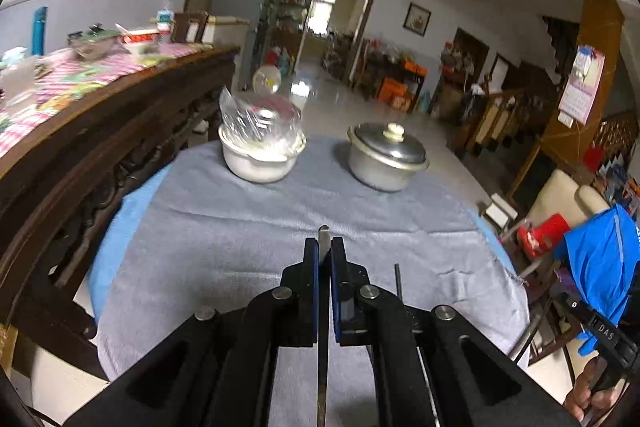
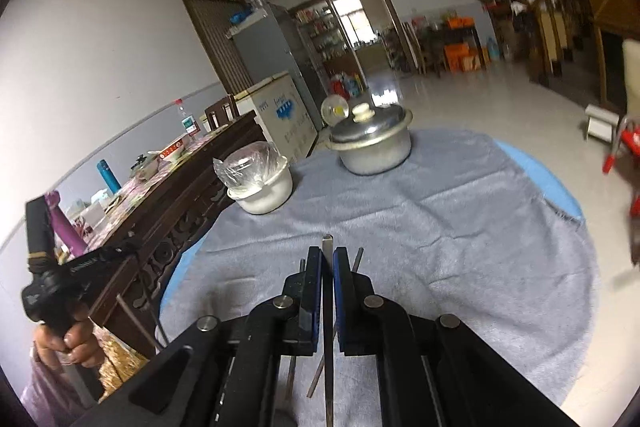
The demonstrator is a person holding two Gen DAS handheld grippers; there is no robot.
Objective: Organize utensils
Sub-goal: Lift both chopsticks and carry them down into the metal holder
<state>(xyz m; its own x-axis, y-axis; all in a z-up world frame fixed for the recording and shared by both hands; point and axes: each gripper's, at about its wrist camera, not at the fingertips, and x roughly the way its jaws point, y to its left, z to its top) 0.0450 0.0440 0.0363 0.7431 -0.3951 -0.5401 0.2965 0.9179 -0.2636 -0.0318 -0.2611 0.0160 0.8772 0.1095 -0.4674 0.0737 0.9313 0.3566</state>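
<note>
My left gripper (image 1: 324,251) is shut on a flat metal utensil handle (image 1: 323,235) whose tip pokes out past the fingers, above the grey cloth (image 1: 240,227). My right gripper (image 2: 327,261) is shut on a similar metal utensil handle (image 2: 327,245). Two thin dark sticks, like chopsticks (image 2: 358,259), lie on the cloth (image 2: 460,227) under the right gripper. One dark stick (image 1: 397,279) lies right of the left gripper. A white pot (image 1: 260,155) with a plastic bag of utensils and a lidded metal pot (image 1: 386,155) stand at the far edge.
A dark carved wooden sideboard (image 1: 100,147) with a pink checked cloth and dishes runs along the left. The round table's blue edge (image 2: 548,171) shows under the cloth. A red stool (image 1: 544,231) and a chair stand to the right.
</note>
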